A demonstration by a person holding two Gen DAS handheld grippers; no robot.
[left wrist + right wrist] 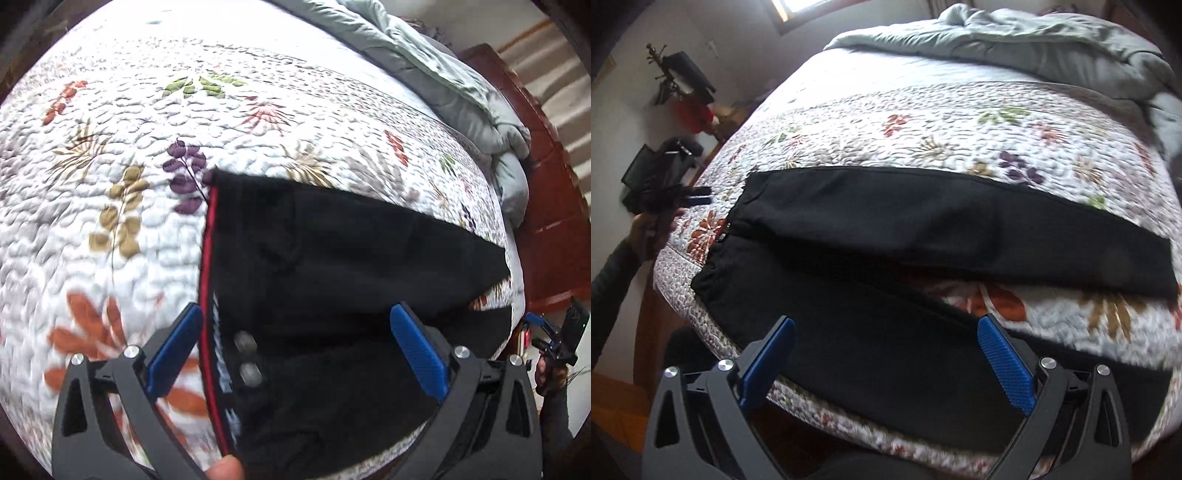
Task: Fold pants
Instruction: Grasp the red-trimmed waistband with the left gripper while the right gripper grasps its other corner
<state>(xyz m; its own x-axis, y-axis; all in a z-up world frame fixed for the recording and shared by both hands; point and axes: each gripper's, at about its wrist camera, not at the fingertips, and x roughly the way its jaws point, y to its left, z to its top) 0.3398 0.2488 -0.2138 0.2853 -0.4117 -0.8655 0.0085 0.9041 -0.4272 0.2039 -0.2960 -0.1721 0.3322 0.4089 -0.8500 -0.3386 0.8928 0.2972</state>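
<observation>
The pants (pixel 923 240) lie spread across the quilt (pixel 923 122) near the bed's front edge, waistband to the left, legs to the right. A rumpled comforter (pixel 1052 48) lies behind them at the far end.

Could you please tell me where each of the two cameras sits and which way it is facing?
Left wrist: on the left gripper, above the pants waistband, facing across the quilt; a fingertip shows.
Right wrist: on the right gripper, at the bed's edge, facing across both legs; an arm holds the left gripper.
Shared: pants, quilt, grey comforter, open fingers.
</observation>
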